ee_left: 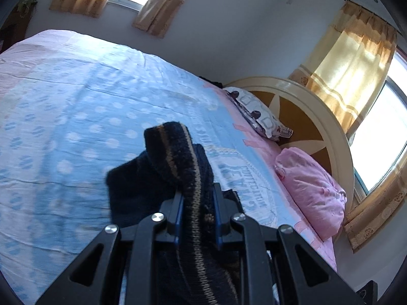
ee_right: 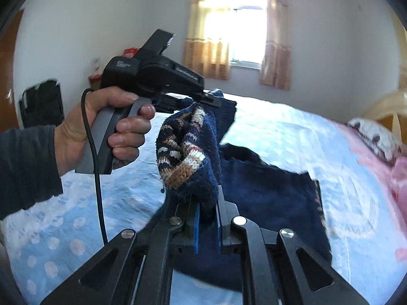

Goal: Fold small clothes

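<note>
You have the navy knitted sweater (ee_right: pixel 267 190) caught in both tools. Your right gripper (ee_right: pixel 207 218) is clenched on a bunched fold of it, where the knit shows bands of tan, cream and dark blue with a thin red line; the fold bulges up out of the blue-padded fingers (ee_right: pixel 195 228). The rest of the garment hangs from that fold and spreads, plain navy, down onto the pale blue dotted bedsheet (ee_right: pixel 76 203) to the right, with a patterned hem edge at its far side.

Your left gripper (ee_left: pixel 197 216) is likewise clamped on the sweater (ee_left: pixel 142 185): a ribbed edge with a tan stripe running along it passes between the jaws and stands up above them, curling over at the top, while a plain navy flap droops to the left over the sheet (ee_left: pixel 63 101). In the right wrist view, your left hand (ee_right: pixel 112 132) grips the handle of that tool (ee_right: pixel 152 73), lifted above the bed, its nose against another raised part of the sweater.

A pink pillow (ee_left: pixel 310 190) and a patterned white pillow (ee_left: pixel 257 111) lie at the cream and brown headboard (ee_left: pixel 313 117). The sweater is blurred at its edges.
</note>
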A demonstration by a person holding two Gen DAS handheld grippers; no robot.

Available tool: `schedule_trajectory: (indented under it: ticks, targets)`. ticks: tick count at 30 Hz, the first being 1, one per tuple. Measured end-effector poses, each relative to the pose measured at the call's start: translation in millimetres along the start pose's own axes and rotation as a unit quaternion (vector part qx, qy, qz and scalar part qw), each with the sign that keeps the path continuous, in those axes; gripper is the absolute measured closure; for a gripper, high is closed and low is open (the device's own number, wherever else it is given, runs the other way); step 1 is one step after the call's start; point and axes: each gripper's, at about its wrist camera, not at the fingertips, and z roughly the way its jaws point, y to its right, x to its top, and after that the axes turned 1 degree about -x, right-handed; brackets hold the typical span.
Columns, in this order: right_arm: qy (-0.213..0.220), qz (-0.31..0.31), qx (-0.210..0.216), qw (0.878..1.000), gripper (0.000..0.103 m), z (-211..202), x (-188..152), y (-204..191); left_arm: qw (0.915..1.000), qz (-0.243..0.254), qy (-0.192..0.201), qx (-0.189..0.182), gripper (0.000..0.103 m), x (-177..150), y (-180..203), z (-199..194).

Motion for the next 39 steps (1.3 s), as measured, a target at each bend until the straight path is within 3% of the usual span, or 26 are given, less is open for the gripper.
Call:
schedule_trajectory:
  ticks: [15,22,25,28,30,34,38,39]
  targets:
    - [-0.031,0.153,-0.002,0.988,0.095,-26,-52,113,0.9961,0.051,-0.071,-0.007,0.083,-26,75,92]
    - [-0.069,0.249,0.015,0.966,0.095,-22,-86,155,0.9913,0.069,-0.112,0.006,0.083,-44,92,136]
    - [-0.082,0.281,0.027,0.956,0.095,-18,-96,166,0.9890,0.079,-0.123,0.024,0.078,-49,99,146]
    - [-0.090,0.319,0.048,0.942,0.094,-16,-105,177,0.9896,0.085,-0.113,0.027,0.076,-48,109,141]
    - [-0.091,0.334,0.055,0.937,0.094,-17,-110,182,0.9892,0.103,-0.101,0.025,0.060,-48,119,129]
    - [-0.091,0.364,0.076,0.924,0.091,-18,-121,192,0.9850,0.145,-0.087,0.033,0.045,-57,126,101]
    - [-0.084,0.366,0.059,0.925,0.086,-29,-125,195,0.9741,0.194,-0.084,0.080,0.043,-85,113,68]
    - [-0.078,0.361,0.037,0.929,0.080,-36,-125,196,0.9712,0.204,-0.080,0.094,0.041,-92,108,60]
